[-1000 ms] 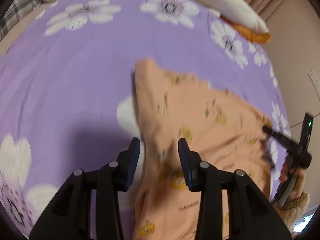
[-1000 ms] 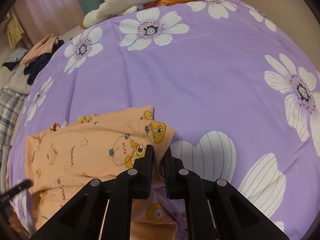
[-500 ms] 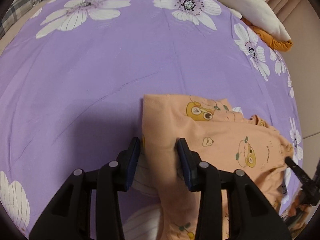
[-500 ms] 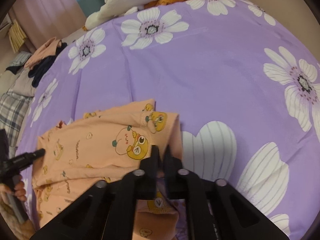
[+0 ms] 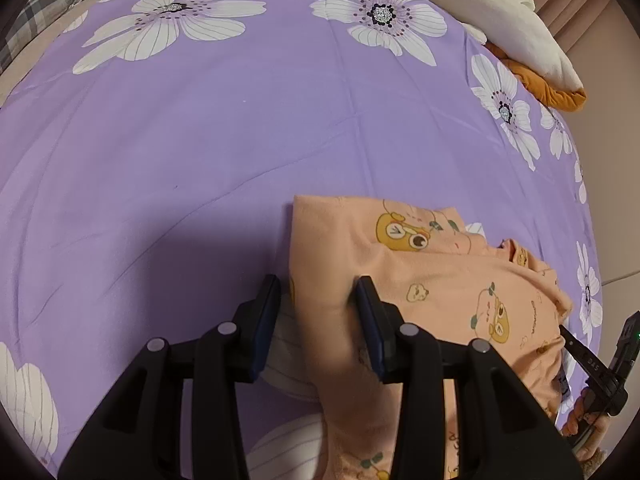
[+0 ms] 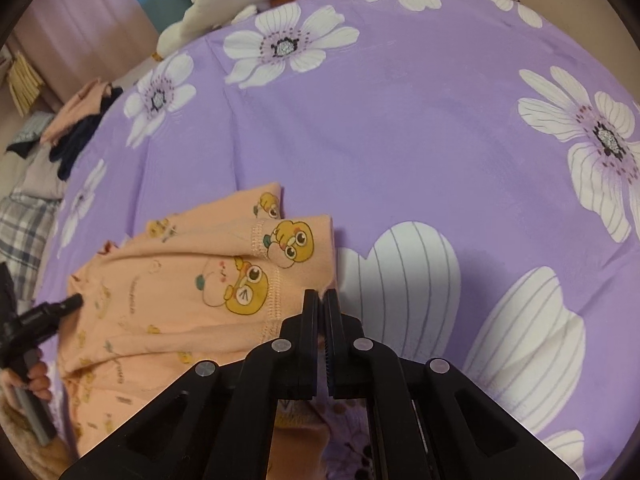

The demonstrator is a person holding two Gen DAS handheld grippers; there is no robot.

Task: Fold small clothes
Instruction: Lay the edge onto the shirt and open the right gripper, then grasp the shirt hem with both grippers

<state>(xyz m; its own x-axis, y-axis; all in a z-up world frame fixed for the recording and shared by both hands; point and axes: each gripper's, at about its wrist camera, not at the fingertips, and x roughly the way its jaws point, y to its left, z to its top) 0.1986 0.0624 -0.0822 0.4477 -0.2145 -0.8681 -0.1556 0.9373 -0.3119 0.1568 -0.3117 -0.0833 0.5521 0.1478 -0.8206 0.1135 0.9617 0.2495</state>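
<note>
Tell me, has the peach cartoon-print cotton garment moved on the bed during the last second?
Yes. The peach cartoon-print cotton garment was airborne and blurred; now it lies flat, lower on the purple flowered bedsheet, its top edge nearer the camera.

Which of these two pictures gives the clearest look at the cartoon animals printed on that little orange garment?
The right wrist view: two large yellow cartoon prints on the orange garment face the camera, sharp and unobstructed. In the left wrist view, the garment shows smaller, angled prints, and the left gripper hides its near edge.
</note>
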